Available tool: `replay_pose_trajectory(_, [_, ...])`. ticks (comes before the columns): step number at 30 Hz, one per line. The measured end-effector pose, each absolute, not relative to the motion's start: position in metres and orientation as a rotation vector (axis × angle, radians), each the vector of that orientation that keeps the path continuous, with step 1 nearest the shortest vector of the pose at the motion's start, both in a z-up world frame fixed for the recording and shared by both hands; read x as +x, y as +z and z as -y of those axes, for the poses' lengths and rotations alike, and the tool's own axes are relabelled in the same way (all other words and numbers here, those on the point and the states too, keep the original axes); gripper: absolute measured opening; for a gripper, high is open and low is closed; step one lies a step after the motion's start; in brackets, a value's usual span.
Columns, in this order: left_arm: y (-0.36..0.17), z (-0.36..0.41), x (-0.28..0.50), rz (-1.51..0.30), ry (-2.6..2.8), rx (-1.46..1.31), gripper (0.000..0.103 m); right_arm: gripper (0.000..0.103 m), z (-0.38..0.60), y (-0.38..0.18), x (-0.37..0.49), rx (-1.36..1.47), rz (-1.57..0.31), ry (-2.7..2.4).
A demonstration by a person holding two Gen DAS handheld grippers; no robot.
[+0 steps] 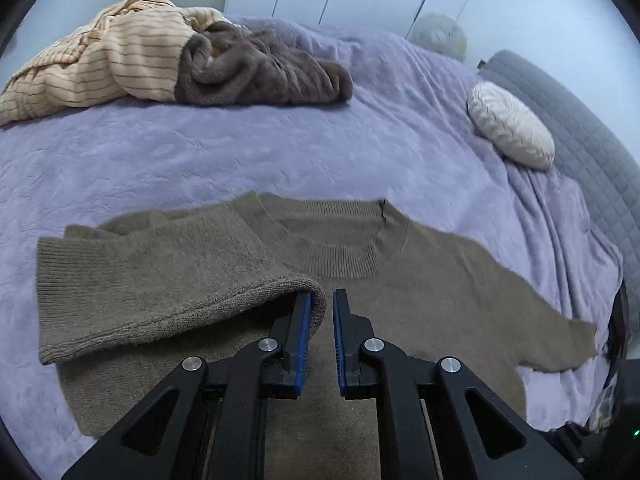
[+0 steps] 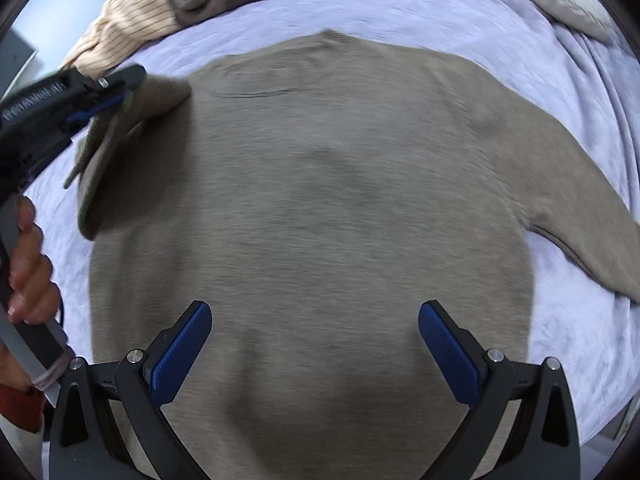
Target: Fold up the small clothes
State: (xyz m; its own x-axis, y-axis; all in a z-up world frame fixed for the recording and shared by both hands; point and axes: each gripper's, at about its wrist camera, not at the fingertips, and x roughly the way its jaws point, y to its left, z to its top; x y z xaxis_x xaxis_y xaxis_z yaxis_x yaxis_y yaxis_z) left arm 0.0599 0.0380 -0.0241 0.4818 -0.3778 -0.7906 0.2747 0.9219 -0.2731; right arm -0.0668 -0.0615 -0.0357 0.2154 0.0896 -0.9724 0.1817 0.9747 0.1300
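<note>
The taupe sweater (image 2: 312, 200) lies flat on the lavender bed (image 1: 200, 152), collar at 12 o'clock. The left claw (image 1: 322, 312), narrowly parted, has the left sleeve (image 1: 140, 300) draped over one finger, folded inward. The right claw (image 2: 316, 340) hovers wide open and empty; the unfolded right sleeve (image 2: 580, 232) stretches toward 3 o'clock, nearer it.

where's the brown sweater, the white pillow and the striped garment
brown sweater (image 2: 312, 208), right wrist view, middle of the body panel
white pillow (image 1: 510, 126), left wrist view, centre of its top face
striped garment (image 1: 120, 60), left wrist view, on the crumpled striped fabric
</note>
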Motion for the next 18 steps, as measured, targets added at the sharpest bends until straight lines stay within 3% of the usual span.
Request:
replay_pose_trajectory(3, [-0.042,-0.021,0.05,-1.039,-0.357,-0.023,0.016,0.103,0.086,-0.041,-0.077,0.266,-1.366,-0.108])
replay_pose_trajectory(5, [-0.048,-0.022,0.044,-1.055,-0.335,0.006,0.069,0.103,0.099,-0.044,-0.082,0.277,-1.369,-0.127])
replay_pose_trajectory(6, [-0.047,-0.022,0.039,-1.046,-0.319,0.01,0.101,0.103,0.103,-0.046,-0.082,0.279,-1.37,-0.136])
replay_pose_trajectory(12, [-0.022,-0.041,0.012,-0.98,-0.279,0.063,0.103,0.103,0.109,-0.05,-0.077,0.241,-1.36,-0.141])
replay_pose_trajectory(18, [-0.017,-0.123,-0.004,-0.982,-0.066,0.053,0.103,0.103,0.082,-0.032,-0.043,0.113,-1.283,-0.033])
